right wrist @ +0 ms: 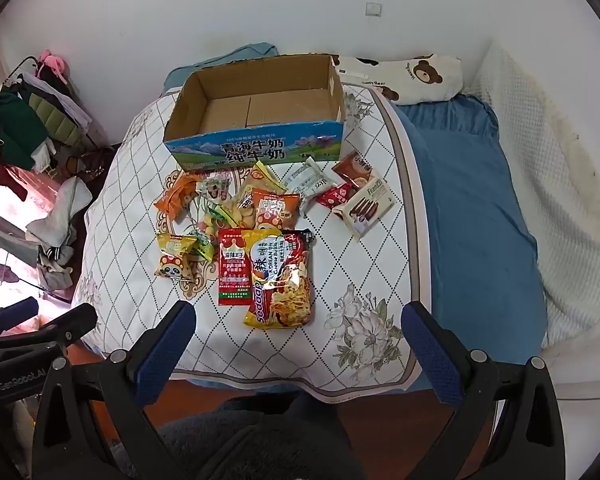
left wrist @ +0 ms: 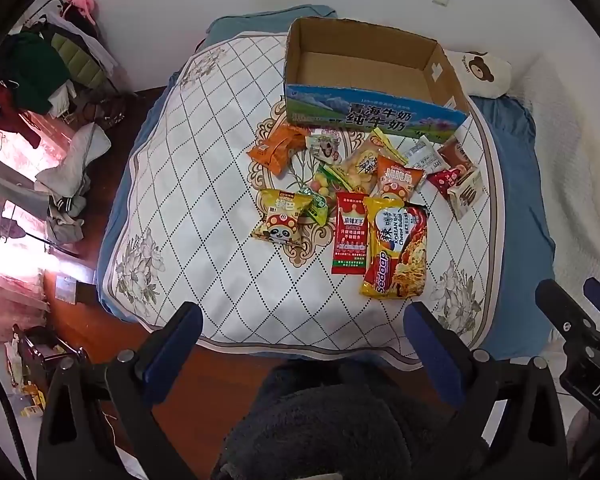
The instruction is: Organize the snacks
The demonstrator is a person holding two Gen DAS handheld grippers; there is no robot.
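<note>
My left gripper (left wrist: 302,322) and right gripper (right wrist: 298,320) are matt black plastic with rough-looking blue pads (left wrist: 168,360). The milk box (right wrist: 260,120) is plain brown cardboard inside, with smooth colour print outside. The noodle packet (right wrist: 280,276) and red sachet (left wrist: 350,234) are glossy, crinkled plastic film. The quilted mat (left wrist: 204,184) is smooth printed cloth, the blue sheet (right wrist: 472,216) soft matt fabric, the floor (left wrist: 204,384) polished wood.

Both wrist views high at bed foot, angled down, well back; shared: cardboard box (left wrist: 364,80) (right wrist: 260,108), snack pile (left wrist: 364,200) (right wrist: 260,232)
</note>
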